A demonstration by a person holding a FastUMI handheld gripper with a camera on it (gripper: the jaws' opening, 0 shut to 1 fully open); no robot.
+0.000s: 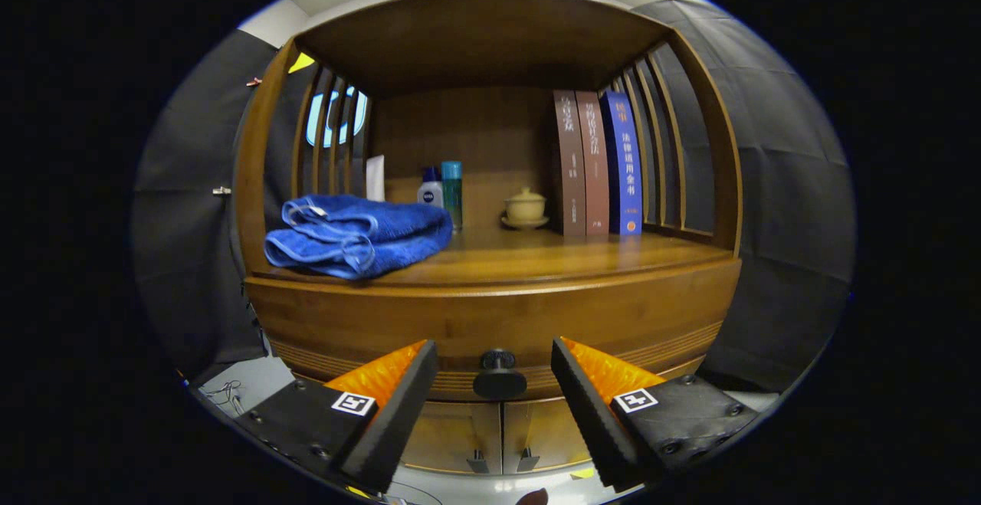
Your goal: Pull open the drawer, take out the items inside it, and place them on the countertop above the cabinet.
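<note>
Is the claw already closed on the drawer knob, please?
No, the claw is open, with the drawer knob sitting in the gap between its fingers and neither finger touching it.

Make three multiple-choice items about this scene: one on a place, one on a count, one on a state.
1. Where is the drawer knob?
A. between the fingers
B. on the countertop
C. beside the books

2. How many books stand on the countertop?
A. one
B. three
C. five

3. How is the gripper?
A. shut on the knob
B. shut on the towel
C. open

Key: 1 A, the knob sits in the gap between the fingers. 2 B, three spines stand upright right of the lidded cup. 3 C, the fingers stand apart, and the blue towel lies folded on the countertop.
</note>
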